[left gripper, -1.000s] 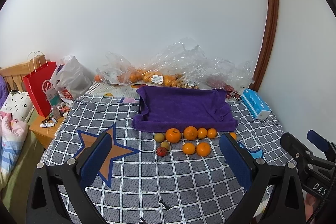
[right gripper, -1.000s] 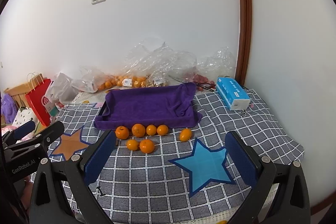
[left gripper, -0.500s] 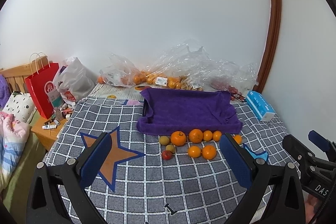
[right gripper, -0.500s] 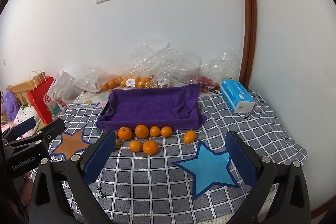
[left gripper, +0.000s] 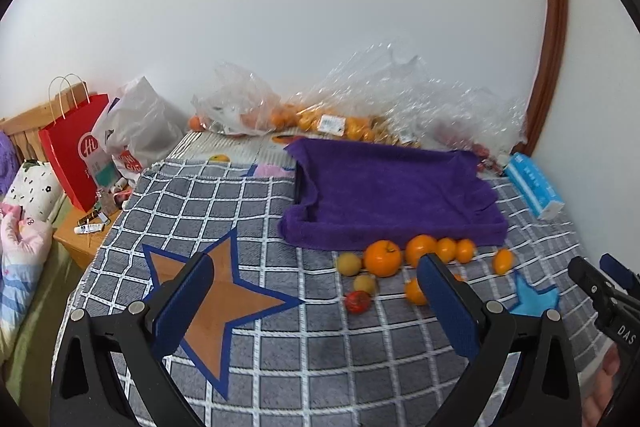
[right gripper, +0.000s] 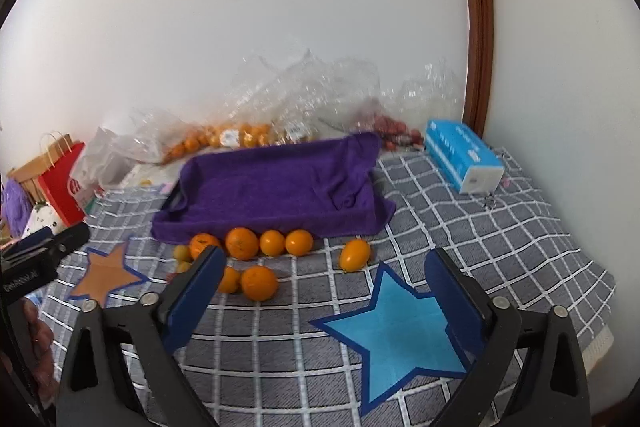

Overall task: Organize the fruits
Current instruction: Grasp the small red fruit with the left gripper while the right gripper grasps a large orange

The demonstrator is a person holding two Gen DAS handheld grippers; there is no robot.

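Note:
A tray lined with a purple towel [left gripper: 392, 195] [right gripper: 272, 187] lies on the checked bed cover. Along its near edge runs a row of oranges [left gripper: 382, 258] [right gripper: 242, 243], and one orange [right gripper: 354, 254] lies apart to the right. In front of the row are two more oranges [right gripper: 259, 282], two yellowish fruits [left gripper: 349, 263] and a small red fruit [left gripper: 357, 301]. My left gripper [left gripper: 316, 261] hovers open short of the fruit, holding nothing. My right gripper [right gripper: 325, 255] is open too; its jaws are closing slightly, with nothing between them.
Clear plastic bags of fruit [left gripper: 320, 119] are piled against the wall behind the tray. A blue tissue pack [right gripper: 464, 155] lies at the back right. A red paper bag [left gripper: 76, 155] stands by the bed's left edge. A blue star patch [right gripper: 396, 331] lies under the right gripper.
Both grippers have come forward and down towards the fruit, so tray and oranges look nearer. The right jaws stand slightly narrower than before.

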